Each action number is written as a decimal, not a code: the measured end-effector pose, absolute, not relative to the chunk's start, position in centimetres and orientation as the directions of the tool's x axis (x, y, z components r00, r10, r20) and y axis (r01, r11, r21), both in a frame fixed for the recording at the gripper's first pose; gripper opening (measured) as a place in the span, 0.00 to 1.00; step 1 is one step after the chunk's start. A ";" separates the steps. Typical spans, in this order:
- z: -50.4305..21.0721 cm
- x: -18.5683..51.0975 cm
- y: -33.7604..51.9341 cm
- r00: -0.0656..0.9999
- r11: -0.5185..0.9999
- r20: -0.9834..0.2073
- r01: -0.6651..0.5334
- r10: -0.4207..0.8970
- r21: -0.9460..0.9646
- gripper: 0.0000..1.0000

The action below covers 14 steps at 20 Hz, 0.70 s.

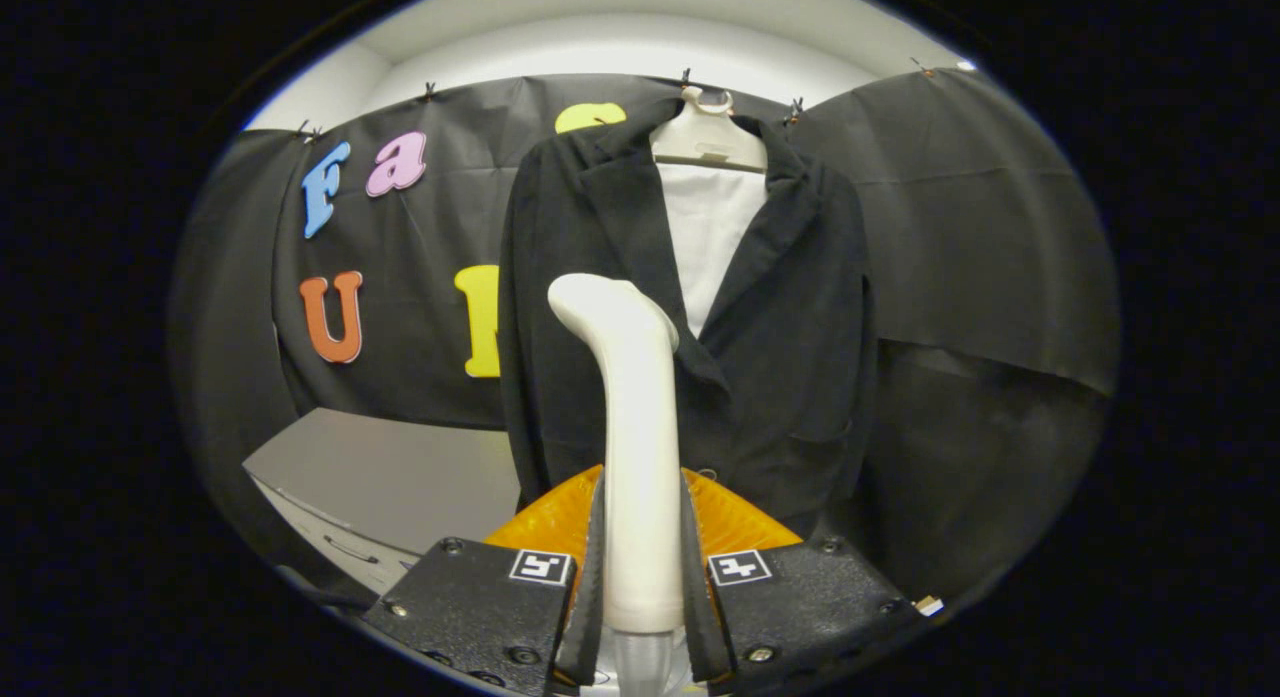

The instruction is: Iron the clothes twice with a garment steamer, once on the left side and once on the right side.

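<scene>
A: Garment steamer (640, 447): where is it sitting, and what is holding it?

B: The steamer's pale handle is standing upright between the two fingers (592, 567) of the gripper (641, 577), which are pressing on it from either side, so the tool is being gripped. Its long axis is running straight up from the fingers, and its bent head (600, 302) is leaning toward the left.

A: Which way is the clothing lying from the fingers?

B: A dark jacket (790, 337) is hanging on a pale hanger (708, 137) directly beyond the fingers, with a white shirt (708, 237) showing between the lapels. The steamer head is overlapping the jacket's left front panel in this view; whether it is touching the cloth cannot be told.

A: What is the coming move turning on?

B: Judging by this alignment, the left-side pass is the one being served. The jacket's long axis is running vertically, parallel to the handle, so a stroke along that panel would need the head kept facing the fabric. The right panel is lying farther over, past the shirt opening.

A: Anything else nearby?

B: A grey counter (400, 467) is sitting low, left of the jacket.
</scene>
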<state>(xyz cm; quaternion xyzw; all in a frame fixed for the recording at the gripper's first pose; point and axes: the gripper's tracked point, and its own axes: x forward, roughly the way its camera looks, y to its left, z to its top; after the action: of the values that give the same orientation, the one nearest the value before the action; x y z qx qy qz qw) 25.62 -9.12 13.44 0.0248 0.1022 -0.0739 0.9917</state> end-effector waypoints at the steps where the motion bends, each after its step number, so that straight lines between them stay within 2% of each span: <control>1: 12.8 25.5 -9.0 0.966 0.988 -0.219 0.149 -0.138 0.034 0.37; 14: 5.6 25.2 -9.1 0.928 0.987 -0.347 0.158 -0.136 0.038 0.37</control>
<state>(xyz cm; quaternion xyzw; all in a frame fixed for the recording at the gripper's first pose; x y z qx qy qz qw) 25.21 -9.09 5.64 0.0327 0.1742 -0.0749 0.9813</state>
